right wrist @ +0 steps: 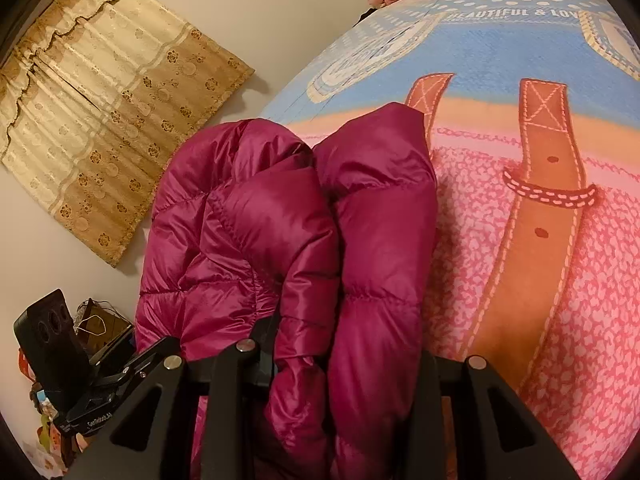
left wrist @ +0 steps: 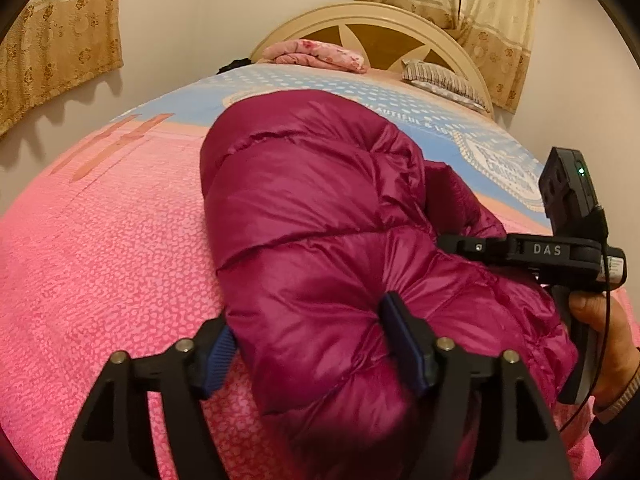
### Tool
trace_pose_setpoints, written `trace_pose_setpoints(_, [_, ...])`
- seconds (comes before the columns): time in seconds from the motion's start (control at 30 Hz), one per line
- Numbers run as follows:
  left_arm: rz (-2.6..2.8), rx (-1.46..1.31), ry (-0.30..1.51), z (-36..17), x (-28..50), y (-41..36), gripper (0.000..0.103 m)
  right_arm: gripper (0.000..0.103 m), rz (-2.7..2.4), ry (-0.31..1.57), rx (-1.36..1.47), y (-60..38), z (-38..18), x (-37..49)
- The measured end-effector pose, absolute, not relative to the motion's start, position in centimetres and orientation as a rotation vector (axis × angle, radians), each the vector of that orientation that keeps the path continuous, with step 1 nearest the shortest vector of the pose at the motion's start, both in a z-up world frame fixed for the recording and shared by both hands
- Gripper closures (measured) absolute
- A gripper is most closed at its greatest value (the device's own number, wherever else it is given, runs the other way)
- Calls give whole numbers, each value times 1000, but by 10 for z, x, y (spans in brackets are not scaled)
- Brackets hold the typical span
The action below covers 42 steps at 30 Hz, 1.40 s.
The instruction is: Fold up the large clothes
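I read this as the end of a fold: the shiny magenta quilted down jacket point(left wrist: 320, 216) lies doubled on the pink patterned bed cover point(left wrist: 100, 260). My left gripper point(left wrist: 316, 340) has its jaws wide, straddling the hem loosely; the right gripper point(right wrist: 344, 360) stays out of it, jaws narrow, pinching a jacket fold. Next I'd release right and back off toward 6 o'clock. Open bed lies at 9 o'clock in the left view; the bed's edge and wall crowd 9 o'clock in the right view.

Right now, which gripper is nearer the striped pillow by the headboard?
Right. The right gripper grips the magenta jacket farther up the bed, on the side of the striped pillow. The left gripper straddles the jacket's near end, farther back.
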<state>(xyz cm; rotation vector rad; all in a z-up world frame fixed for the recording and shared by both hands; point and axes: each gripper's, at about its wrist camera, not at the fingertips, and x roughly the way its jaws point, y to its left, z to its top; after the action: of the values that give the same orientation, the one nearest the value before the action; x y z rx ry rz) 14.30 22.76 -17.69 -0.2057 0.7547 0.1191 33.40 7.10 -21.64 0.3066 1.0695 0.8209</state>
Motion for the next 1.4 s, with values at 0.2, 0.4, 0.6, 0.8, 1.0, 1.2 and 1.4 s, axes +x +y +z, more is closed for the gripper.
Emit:
trace_pose_setpoints(0.2, [156,-166,763,-170,135,228,24,61,800,1042,262,77,-210,330])
trace_pose_setpoints(0.4, [150,-135,728,-151,124,221,17,47,730,975,218,67,-185,317])
trace_pose_setpoints(0.6, [148,-94,664,-124,108,206,17,45,671,914,207,45,-156,292])
trace_pose_setpoints(0.8, [180,-73,493,-72,76,196,0,38,554,713,138,14,-93,233])
trace_pose_setpoints(1.0, [179,-79,396,-42,56,187,0,26,546,554,95,2,-44,181])
trace_pose_setpoints(1.2, [170,-74,347,-29,46,180,0,24,521,467,63,-1,-20,152])
trace_pose_setpoints(1.4, [167,-76,340,-29,46,178,0,23,519,450,53,-1,-12,140])
